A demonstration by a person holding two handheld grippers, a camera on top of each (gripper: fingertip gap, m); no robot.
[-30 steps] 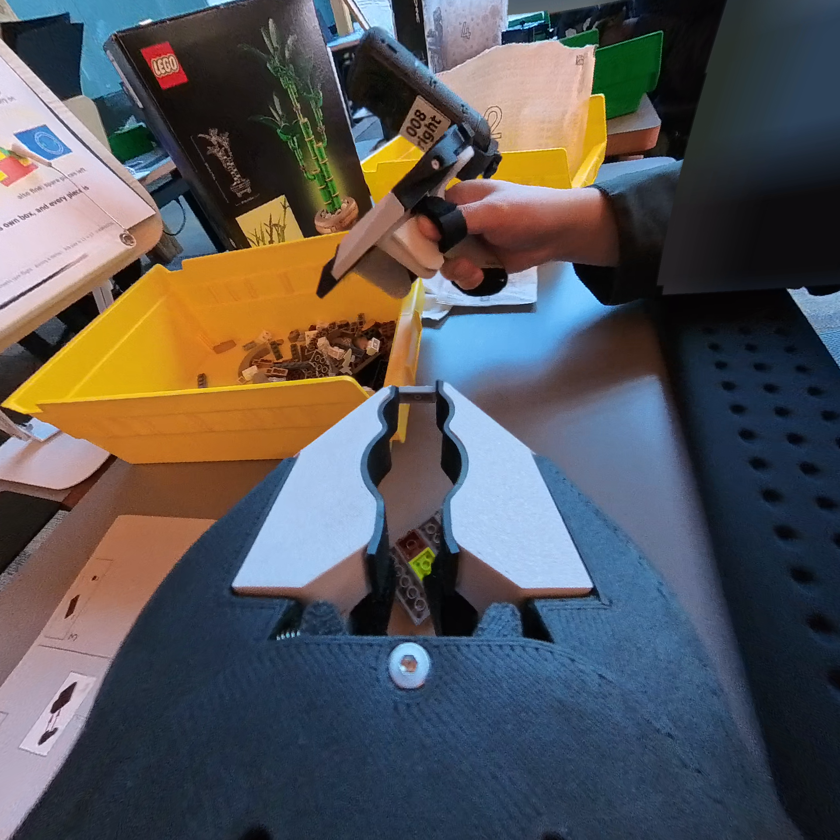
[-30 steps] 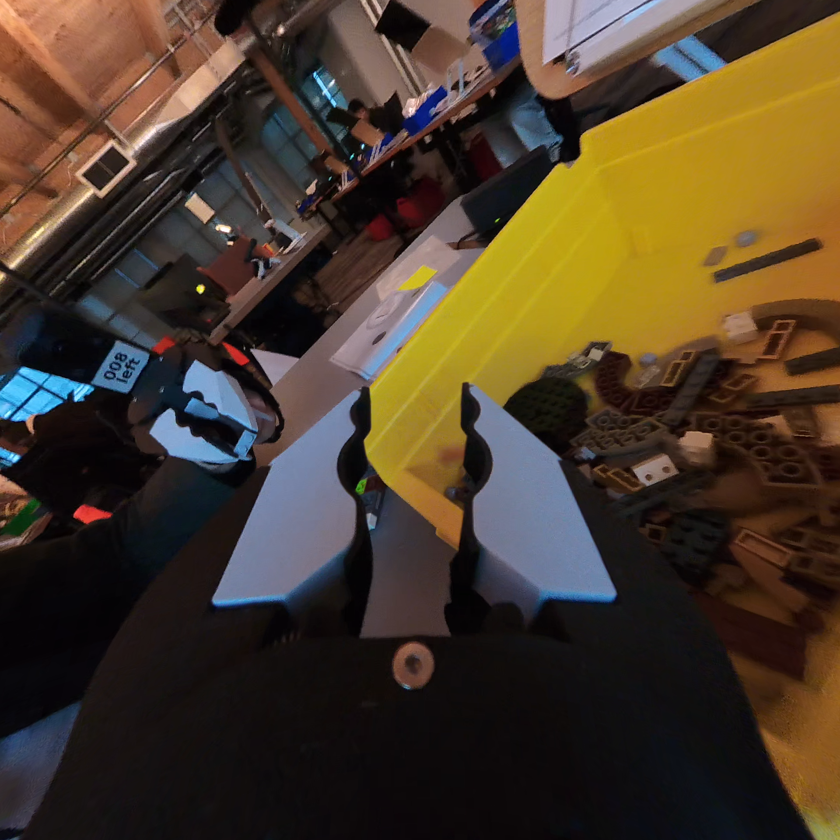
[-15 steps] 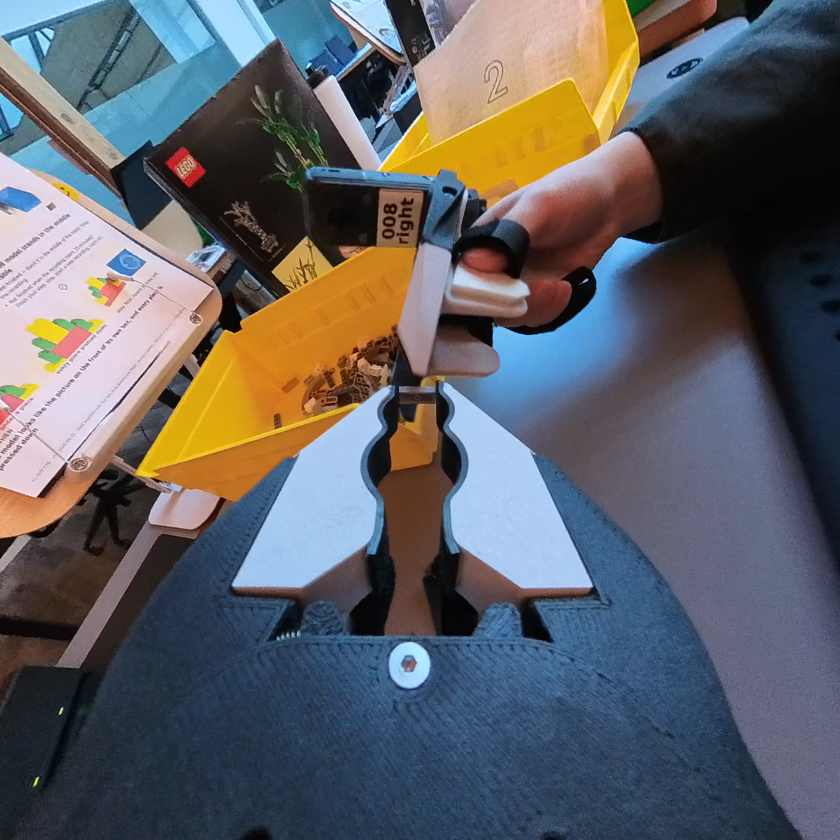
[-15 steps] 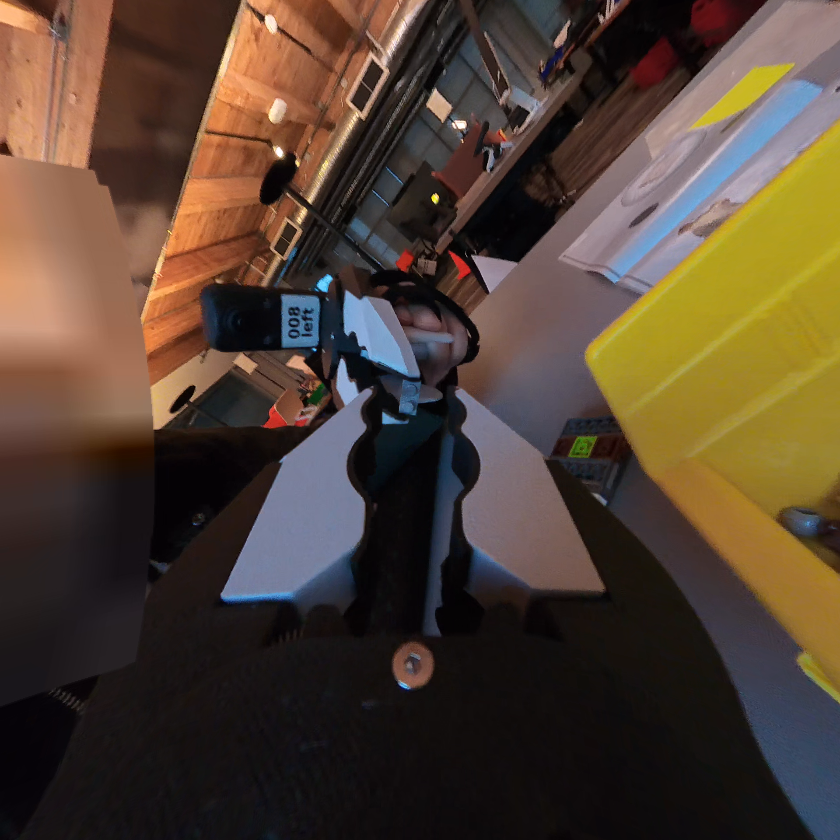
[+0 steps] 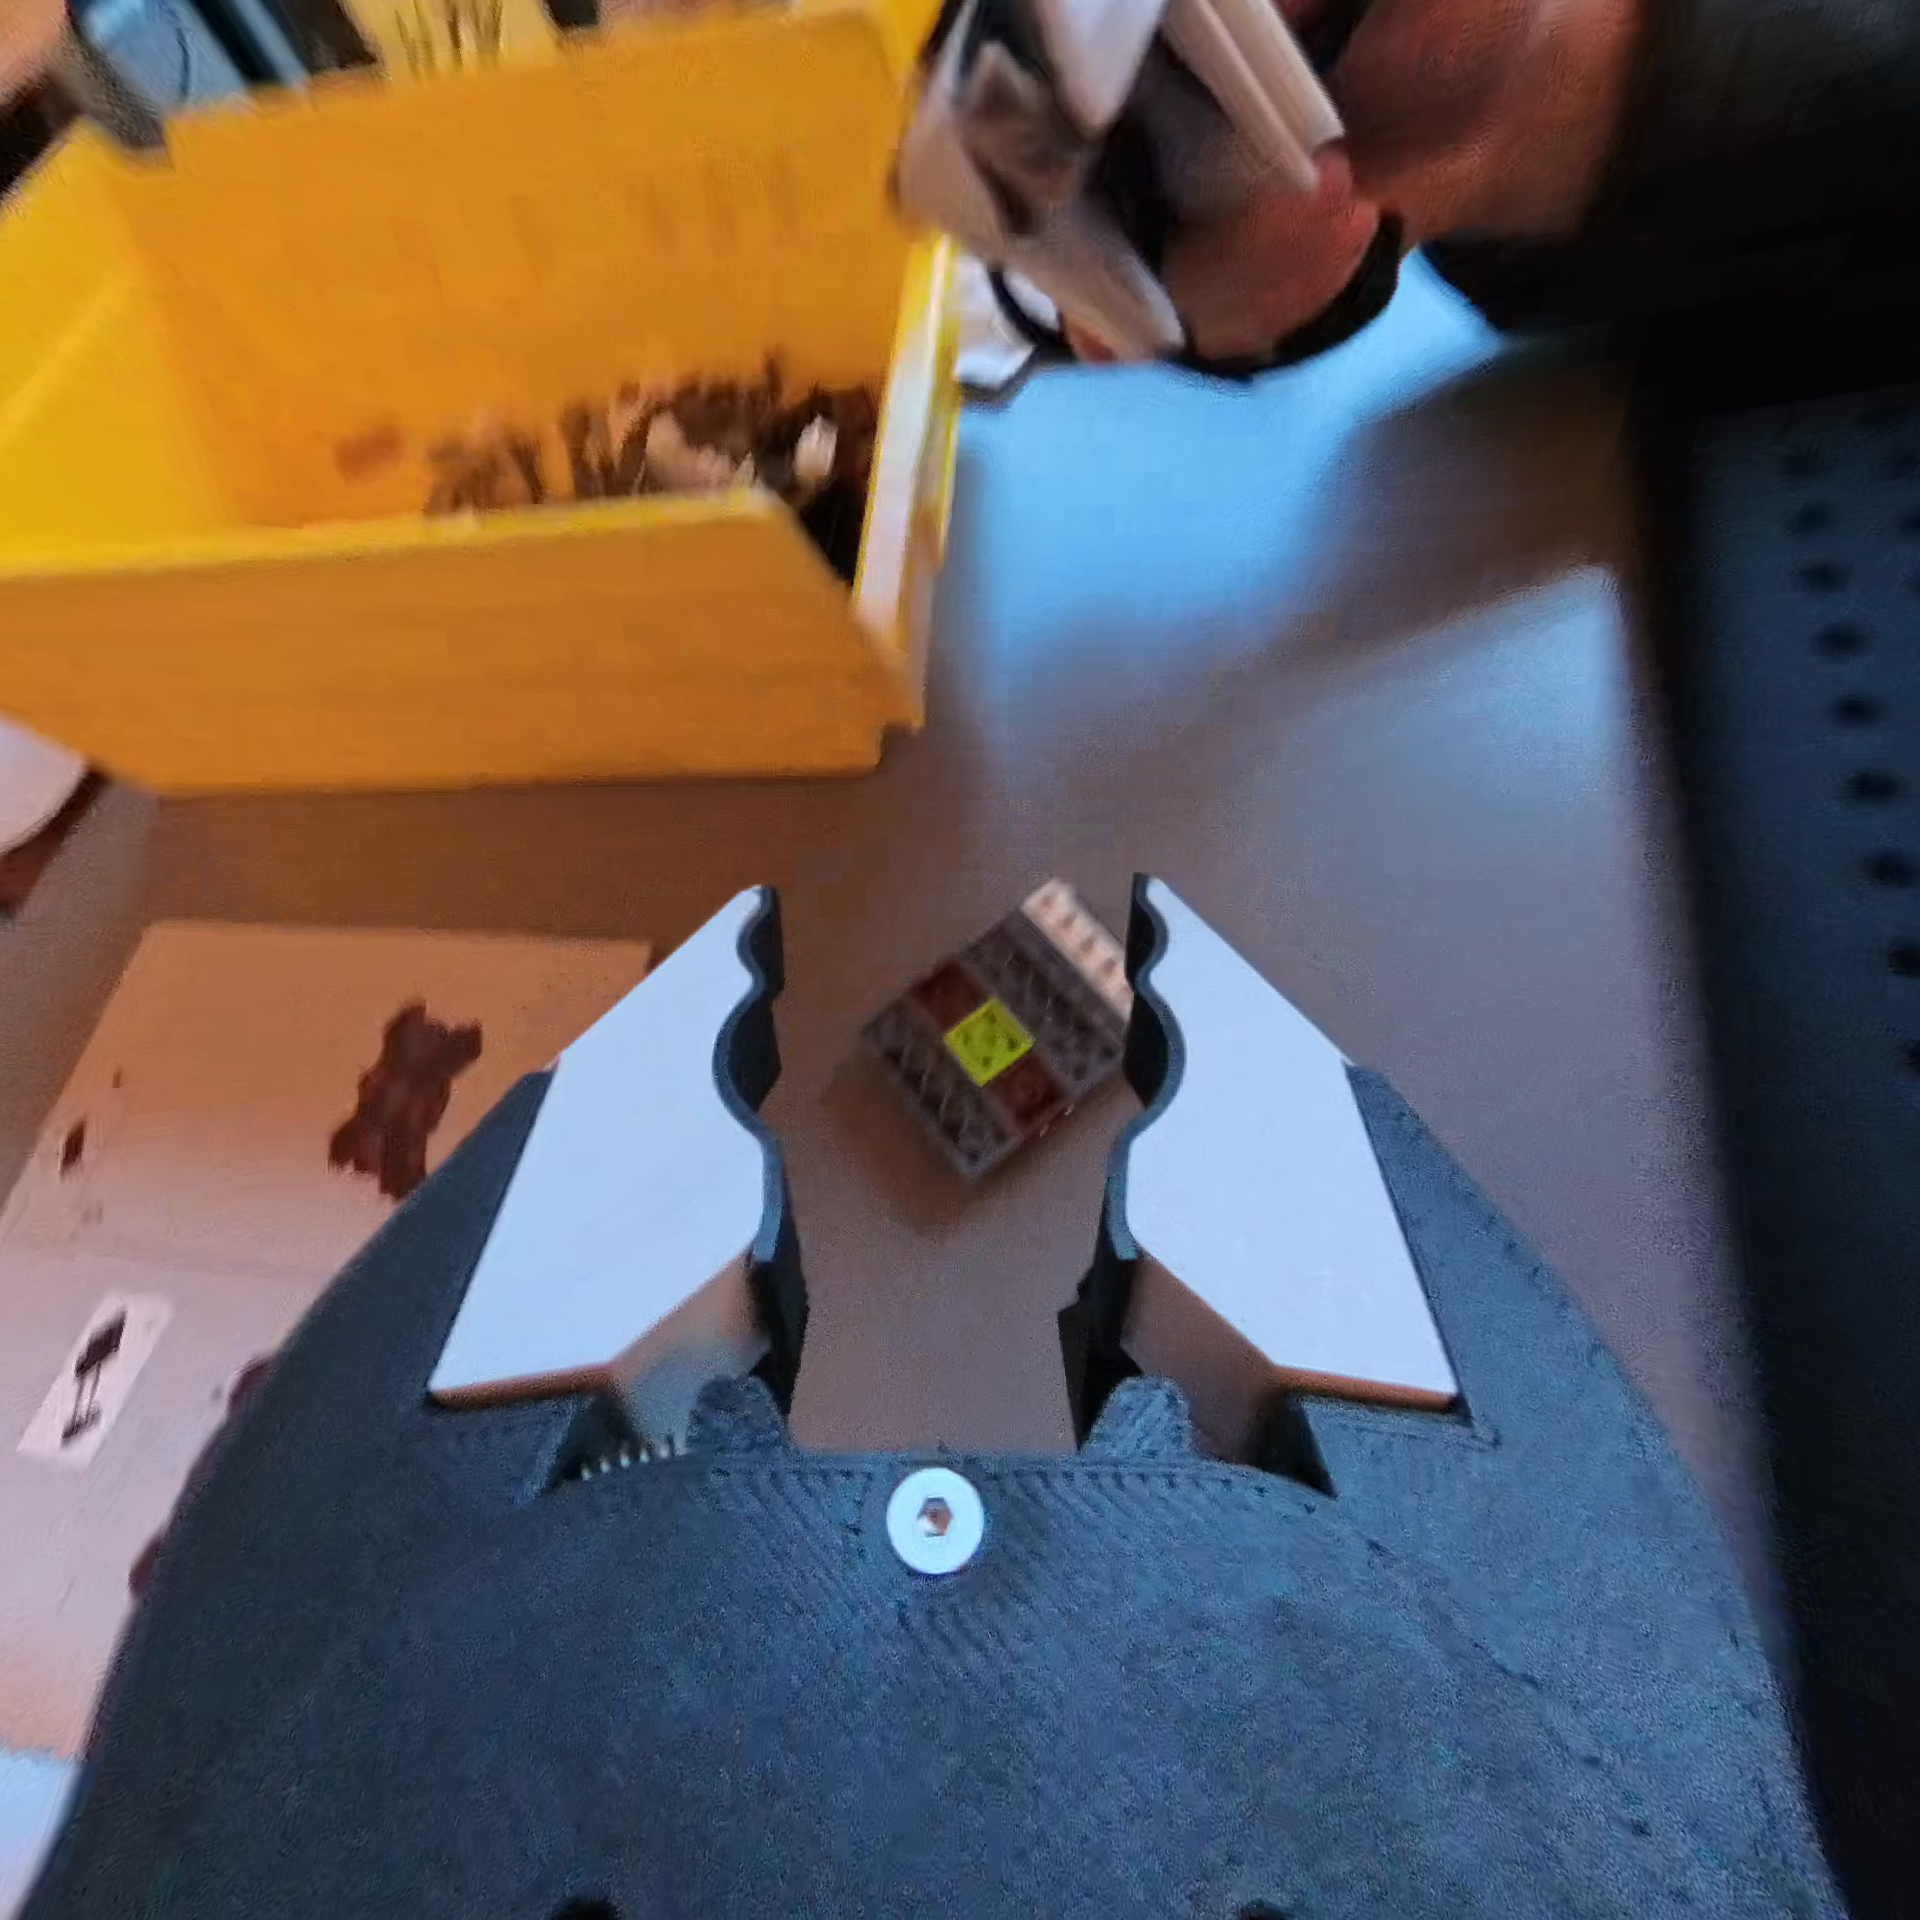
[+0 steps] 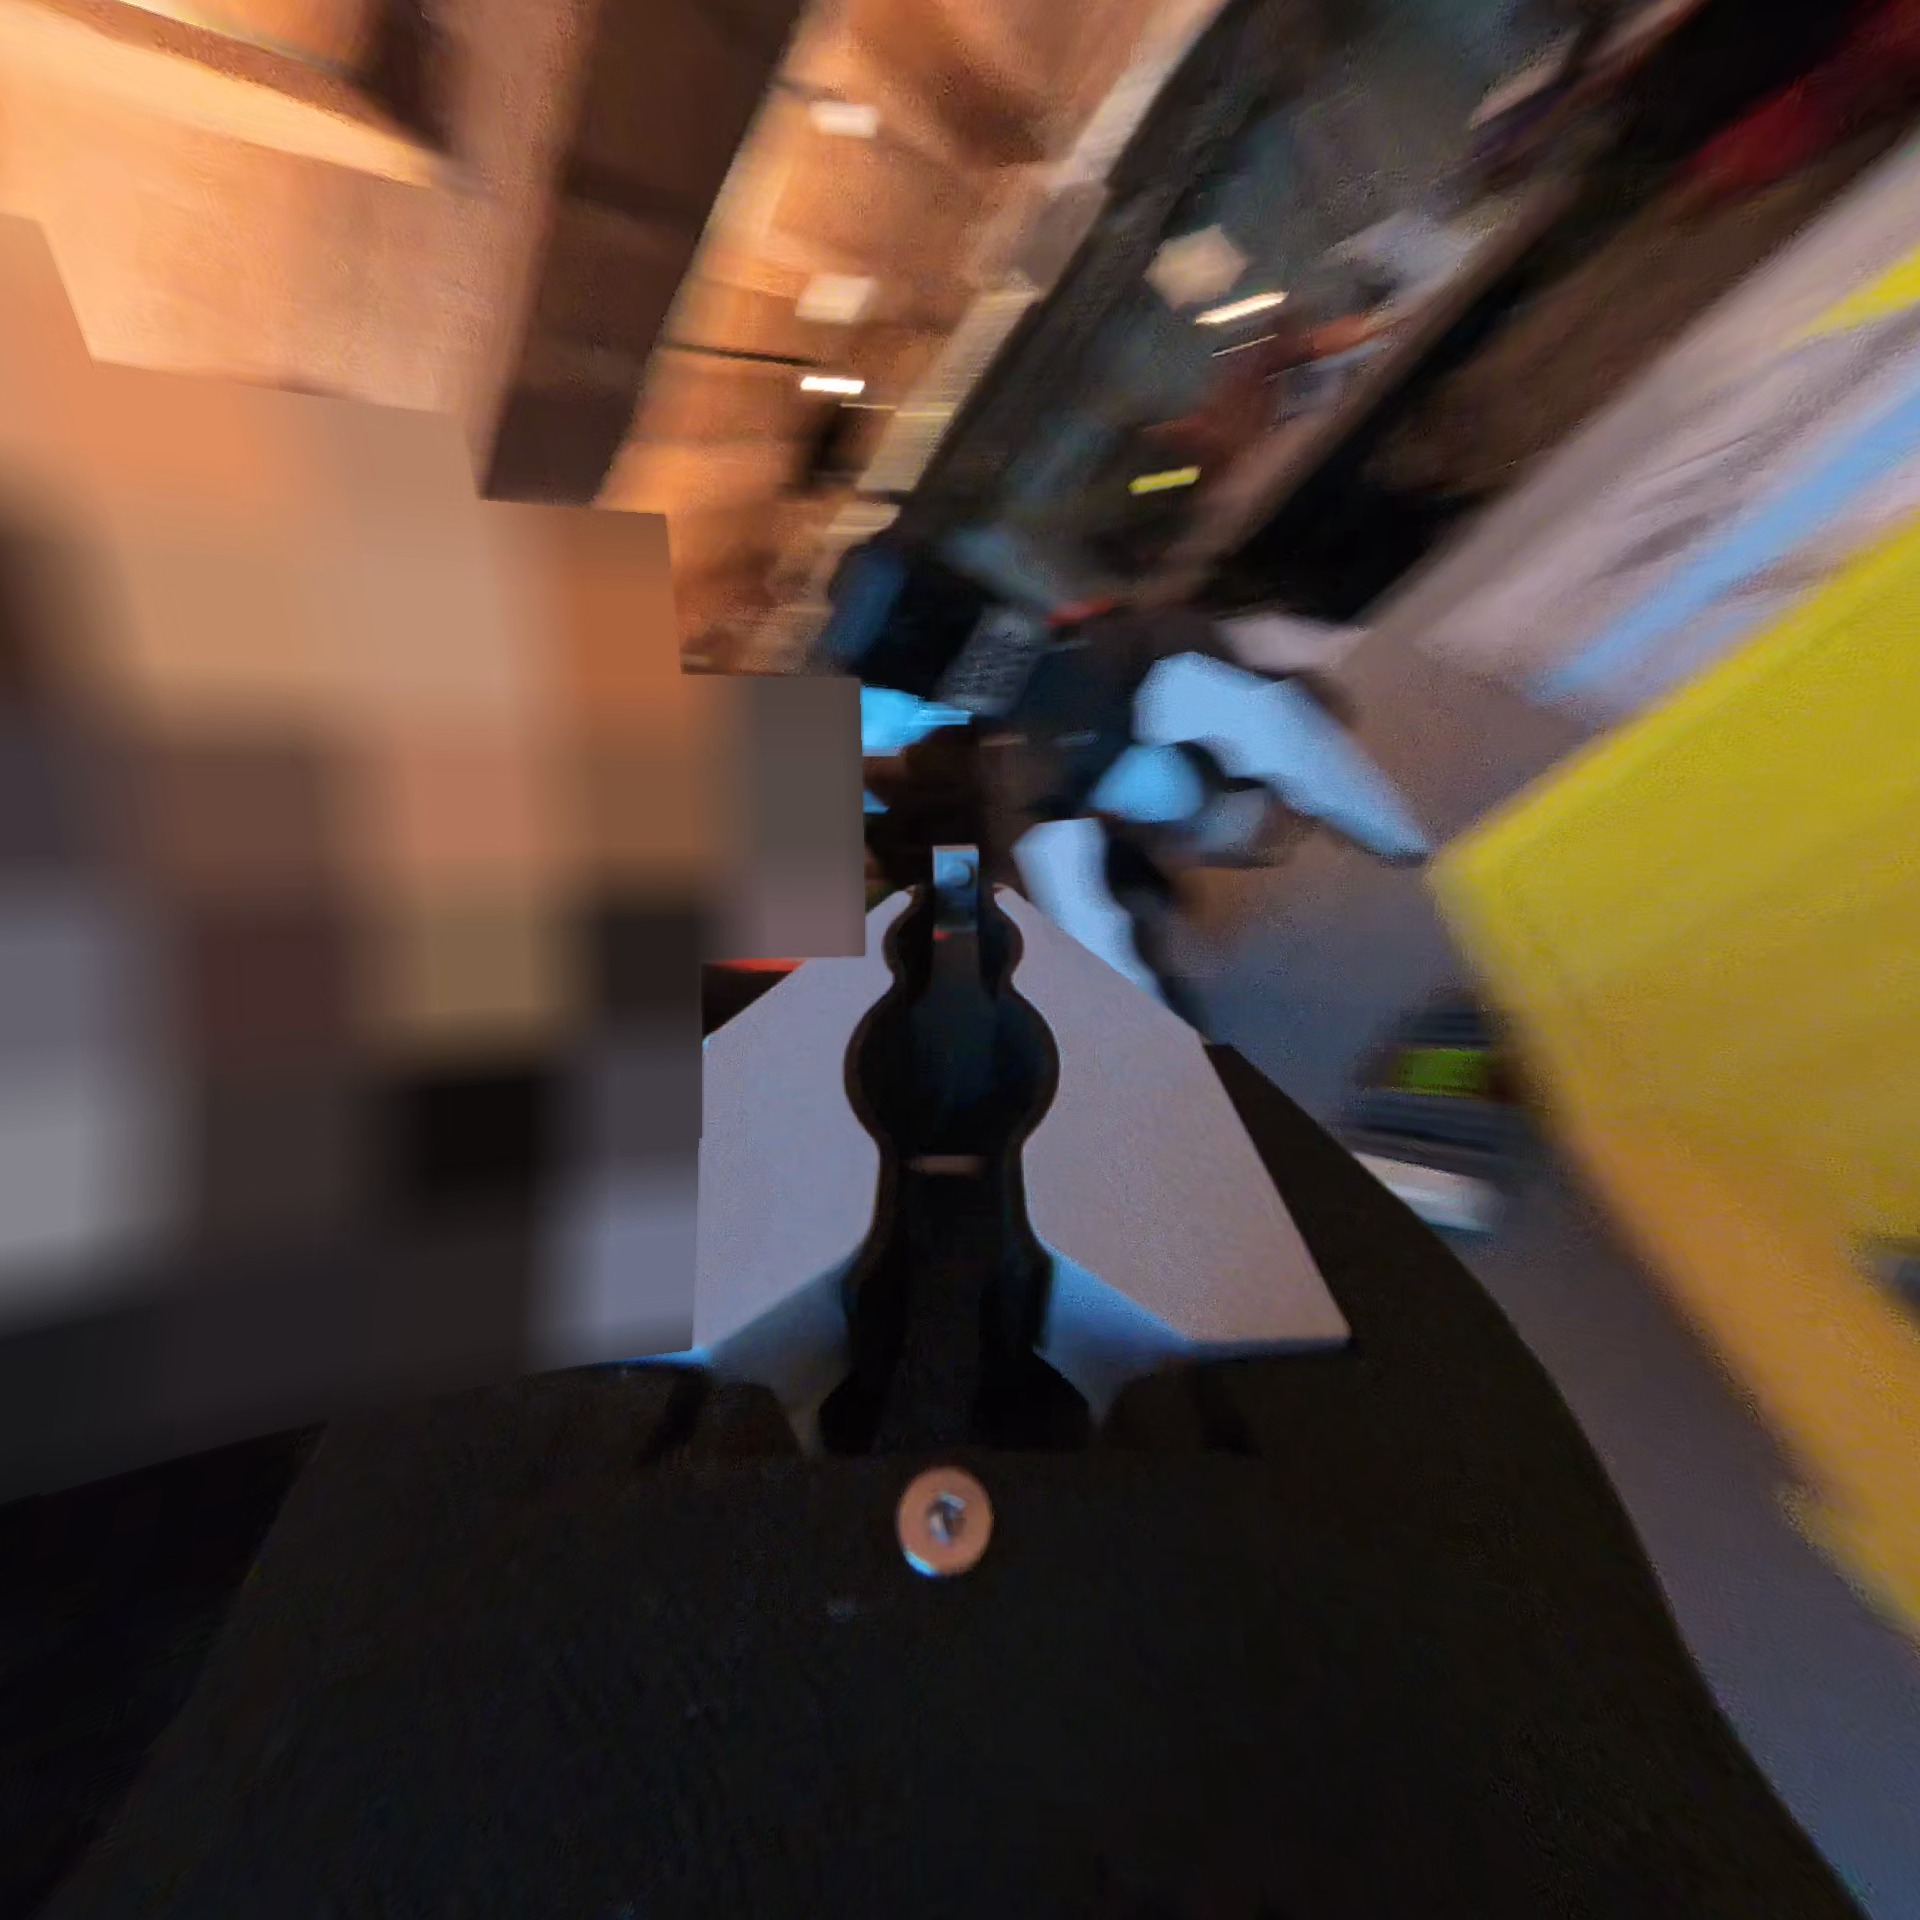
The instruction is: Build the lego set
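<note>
Lego plate (image 5: 997,1049) right of bin (image 5: 436,623)

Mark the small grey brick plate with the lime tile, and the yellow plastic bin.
small grey brick plate with lime tile (image 5: 1000,1049): left wrist view, lime tile at centre.
yellow plastic bin (image 5: 436,665): left wrist view, near outer wall.

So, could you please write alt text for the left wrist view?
The open left gripper hovers over a small grey Lego assembly with a lime centre on the table. Behind it stands a yellow bin of dark bricks; the right gripper is blurred above.

One yellow bin (image 5: 447,665), one brick assembly (image 5: 997,1049)
</note>
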